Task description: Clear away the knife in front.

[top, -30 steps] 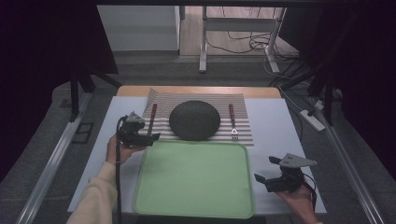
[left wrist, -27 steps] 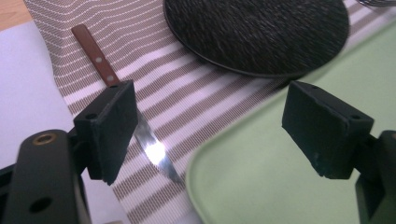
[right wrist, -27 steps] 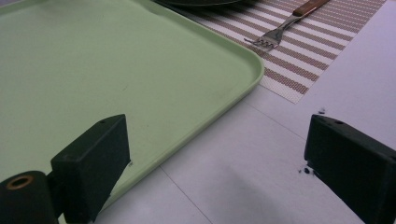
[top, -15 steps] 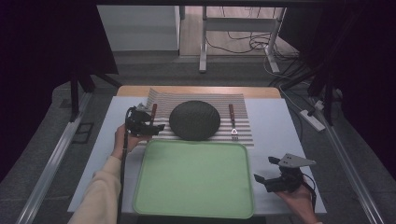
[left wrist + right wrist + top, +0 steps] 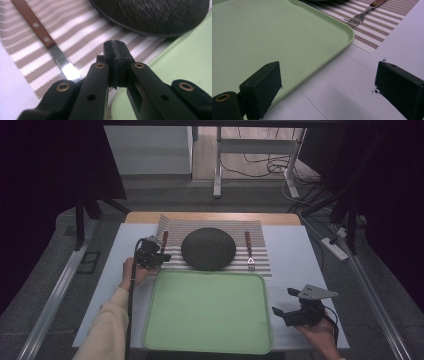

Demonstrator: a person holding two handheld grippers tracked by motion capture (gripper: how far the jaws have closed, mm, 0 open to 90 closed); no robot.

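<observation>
My left gripper (image 5: 158,257) is shut with nothing between its jaws. It hovers over the left part of the striped placemat (image 5: 260,262), just right of the knife (image 5: 164,240). In the left gripper view the closed tips (image 5: 115,46) sit above the mat, with the brown-handled knife (image 5: 37,27) to their left and the dark round plate (image 5: 150,15) ahead. The plate (image 5: 208,248) lies mid-mat, and a fork (image 5: 248,251) lies to its right. My right gripper (image 5: 290,312) rests open by the right edge of the green tray (image 5: 207,312). In its own view the right gripper (image 5: 329,82) has its jaws wide apart, straddling the tray corner (image 5: 342,32).
The white table top (image 5: 295,255) has bare surface right of the mat and tray. The fork (image 5: 362,15) lies on the placemat (image 5: 379,27) beyond the tray corner. Table legs and cables sit on the floor behind the table (image 5: 260,167).
My left gripper has moved forward and right, from beside the tray's left corner onto the mat by the knife. The right gripper has stayed put.
</observation>
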